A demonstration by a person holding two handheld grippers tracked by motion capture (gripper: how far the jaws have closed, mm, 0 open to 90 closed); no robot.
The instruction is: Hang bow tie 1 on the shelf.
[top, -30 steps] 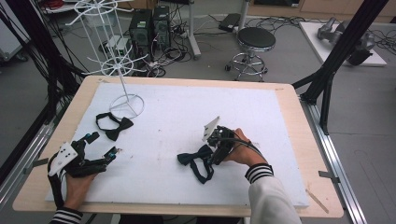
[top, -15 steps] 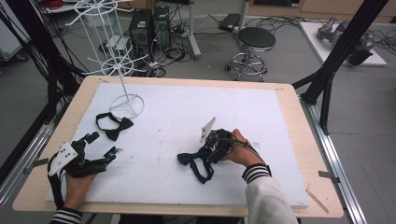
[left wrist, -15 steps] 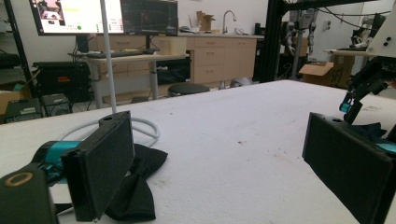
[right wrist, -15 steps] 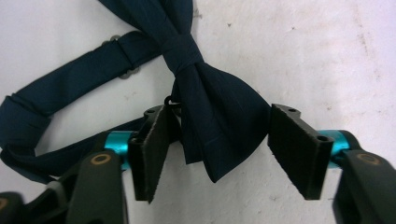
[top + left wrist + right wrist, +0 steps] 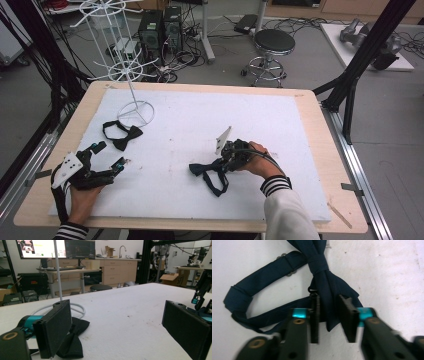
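A dark navy bow tie (image 5: 206, 172) with its looped strap lies on the white foam mat (image 5: 200, 125) at centre right. My right gripper (image 5: 222, 164) points down at it. In the right gripper view its jaws have just been closing and now pinch one wing of the bow tie (image 5: 318, 260) between the pads of the right gripper (image 5: 331, 315). My left gripper (image 5: 110, 155) rests open at the mat's left front. In its own view the left gripper (image 5: 120, 327) has bare mat between wide jaws, and a black bow tie (image 5: 73, 340) lies behind the left pad.
The black bow tie (image 5: 121, 134) lies near the ring base of a white wire rack stand (image 5: 135, 112) at the mat's back left. The stand's pole (image 5: 58, 270) rises beyond the left gripper. A wooden table edge (image 5: 310, 100) frames the mat.
The right gripper has tipped lower onto the navy bow tie and its jaws have closed on one wing. The left gripper has stayed put.
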